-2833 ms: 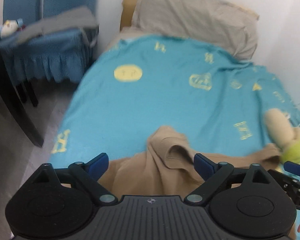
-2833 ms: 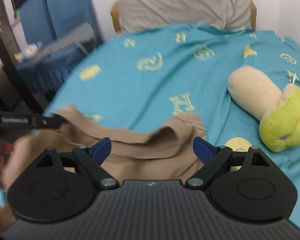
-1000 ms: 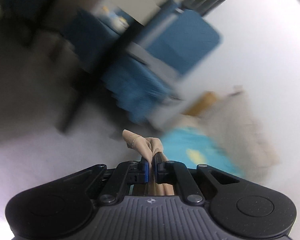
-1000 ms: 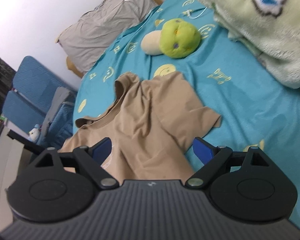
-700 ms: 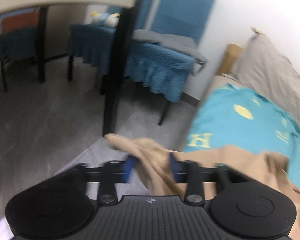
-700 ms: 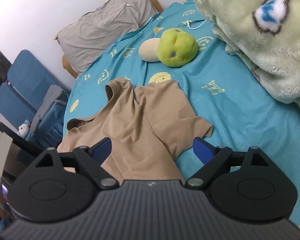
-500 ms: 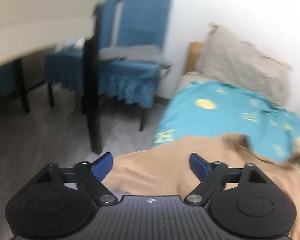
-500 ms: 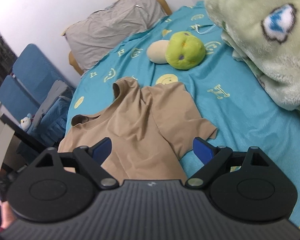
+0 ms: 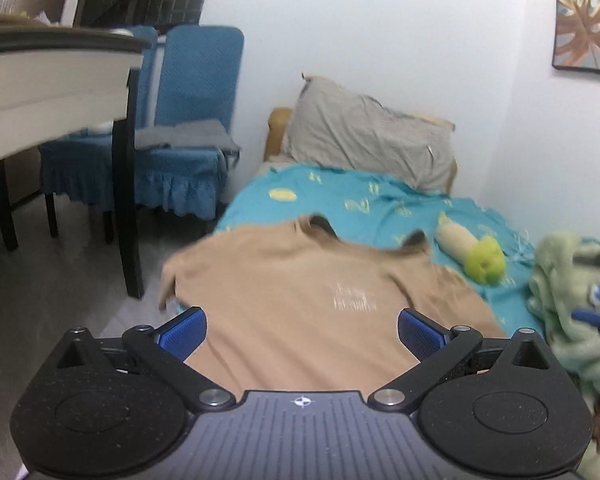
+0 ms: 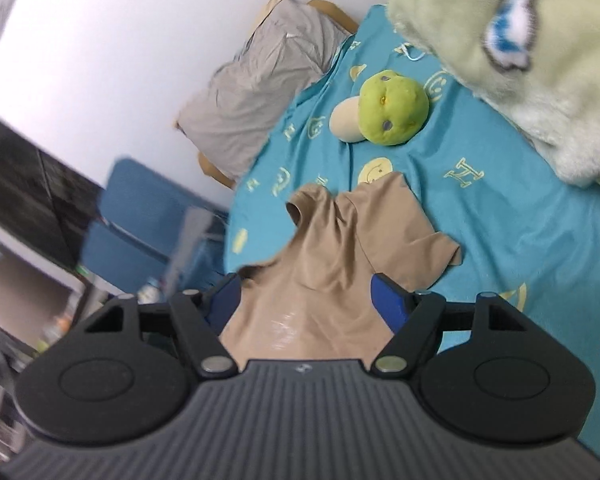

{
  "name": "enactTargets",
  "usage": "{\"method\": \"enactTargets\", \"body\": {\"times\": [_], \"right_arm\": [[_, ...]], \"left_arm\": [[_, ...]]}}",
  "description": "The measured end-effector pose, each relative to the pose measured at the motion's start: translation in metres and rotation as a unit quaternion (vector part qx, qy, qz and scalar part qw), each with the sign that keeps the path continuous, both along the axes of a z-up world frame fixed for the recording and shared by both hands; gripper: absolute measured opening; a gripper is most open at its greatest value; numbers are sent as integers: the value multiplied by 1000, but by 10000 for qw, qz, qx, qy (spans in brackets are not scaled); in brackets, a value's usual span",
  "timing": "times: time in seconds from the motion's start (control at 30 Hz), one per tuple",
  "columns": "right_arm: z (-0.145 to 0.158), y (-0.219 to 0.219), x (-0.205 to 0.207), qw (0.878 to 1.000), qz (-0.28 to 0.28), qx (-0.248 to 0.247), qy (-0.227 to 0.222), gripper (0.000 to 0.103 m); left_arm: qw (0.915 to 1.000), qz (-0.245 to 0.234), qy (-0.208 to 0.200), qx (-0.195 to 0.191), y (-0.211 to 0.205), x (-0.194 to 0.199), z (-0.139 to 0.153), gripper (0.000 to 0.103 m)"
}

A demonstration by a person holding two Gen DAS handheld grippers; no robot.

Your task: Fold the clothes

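On the teal bed sheet [image 9: 380, 208], the tan T-shirt [image 9: 300, 312] lies spread (rumpled) between both gaping, empty grippers [image 9: 302, 330] [image 10: 305, 300].

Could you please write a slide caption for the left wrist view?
Open left tongs hover over a tan T-shirt spread on the teal bedsheet.

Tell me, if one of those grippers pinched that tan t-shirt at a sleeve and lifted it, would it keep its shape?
Probably not. The tan t-shirt lies wrinkled, its collar curled up, so it looks thin and floppy and would likely hang and bunch from the pinched spot. One edge seems to hang past the blue bedsheet, so a pull might slide it. Both grippers are open, holding nothing.
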State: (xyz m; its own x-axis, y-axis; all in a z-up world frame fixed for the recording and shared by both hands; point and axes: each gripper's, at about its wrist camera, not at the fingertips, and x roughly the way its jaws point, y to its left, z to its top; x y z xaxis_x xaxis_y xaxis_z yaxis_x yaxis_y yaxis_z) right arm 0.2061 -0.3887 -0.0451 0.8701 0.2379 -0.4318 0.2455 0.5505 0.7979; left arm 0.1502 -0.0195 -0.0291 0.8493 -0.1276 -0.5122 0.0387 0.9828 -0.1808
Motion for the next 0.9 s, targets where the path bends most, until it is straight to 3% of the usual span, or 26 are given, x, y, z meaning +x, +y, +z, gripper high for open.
{"method": "enactTargets", "body": {"times": [0.07,0.17,0.4,0.53,0.7,0.73,0.83,0.9], "right_arm": [[-6,-8,-2,9995,-150,258,48,74],[-25,-17,9,9966,-396,665,293,74],[-105,-20,53,9815,-920,1259,1113,74],[-143,-27,68,9733,-1235,1658,995,73],[-147,-24,101,9854,-999,1250,582,72],[-148,-23,106,9875,-957,1121,557,66],[-149,-22,119,9918,-894,684,613,19],[-144,-22,120,9930,-953,376,587,15]], "left_arm": [[9997,0,208,-130,-1,1,-9,103],[9995,16,324,-7,-4,14,-22,103],[9966,284,726,-276,10,31,-49,103],[9940,449,828,-559,22,38,-55,103],[9929,512,860,-647,23,49,-62,103],[9929,511,868,-639,22,52,-64,103],[9929,511,881,-608,21,60,-69,103],[9927,522,907,-596,21,63,-72,103]]}}
